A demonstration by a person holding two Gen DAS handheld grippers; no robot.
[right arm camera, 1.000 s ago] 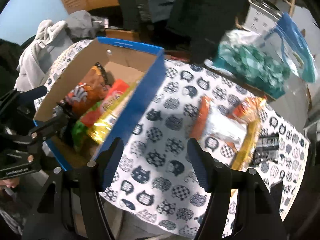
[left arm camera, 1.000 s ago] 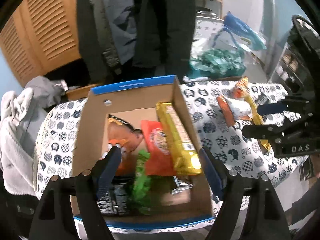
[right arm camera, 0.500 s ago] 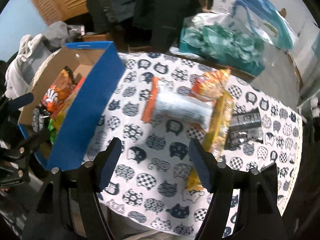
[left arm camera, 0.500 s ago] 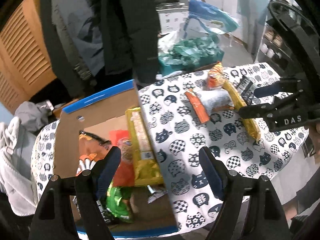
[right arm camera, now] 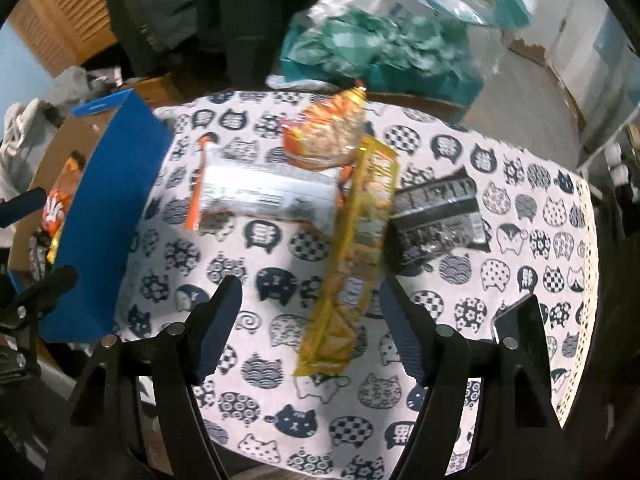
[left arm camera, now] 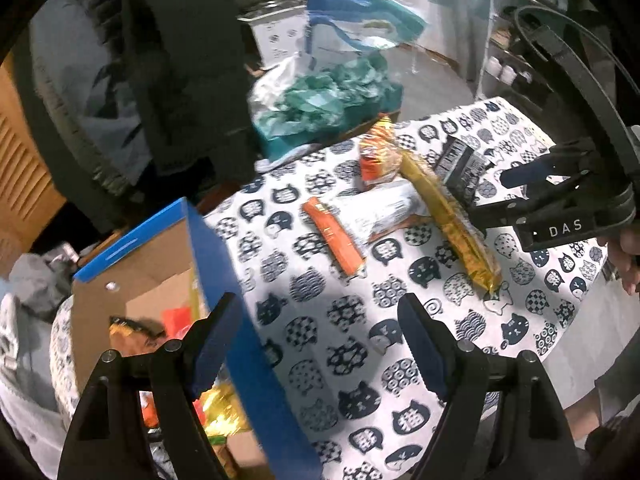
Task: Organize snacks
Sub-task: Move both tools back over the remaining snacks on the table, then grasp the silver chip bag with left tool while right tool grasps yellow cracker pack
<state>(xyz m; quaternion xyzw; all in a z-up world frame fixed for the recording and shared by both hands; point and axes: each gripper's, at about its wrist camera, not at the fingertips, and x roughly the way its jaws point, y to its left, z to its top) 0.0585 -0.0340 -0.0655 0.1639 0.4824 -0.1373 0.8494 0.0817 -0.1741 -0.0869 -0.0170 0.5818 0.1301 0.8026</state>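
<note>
A blue-rimmed cardboard box (left arm camera: 224, 280) (right arm camera: 116, 184) holds several snack packs at the table's left. On the cat-print cloth lie a long yellow pack (right arm camera: 356, 248) (left arm camera: 448, 216), a white and orange pack (right arm camera: 264, 196) (left arm camera: 360, 216), an orange bag (right arm camera: 324, 132) (left arm camera: 376, 152) and a black pack (right arm camera: 436, 212) (left arm camera: 460, 168). My left gripper (left arm camera: 320, 344) is open and empty, over the box's right wall. My right gripper (right arm camera: 312, 320) is open and empty, just above the near end of the yellow pack; it also shows in the left wrist view (left arm camera: 492, 196).
A clear bag of teal wrappers (right arm camera: 380, 48) (left arm camera: 328, 92) stands behind the table. Dark coats (left arm camera: 180, 60) hang at the back. A grey cloth heap (right arm camera: 24, 128) lies left of the box. A shelf rack (left arm camera: 516, 60) stands at the right.
Both grippers have swung right, away from the box and toward the loose snacks. The right gripper now hovers over the yellow pack. Both stay open.
</note>
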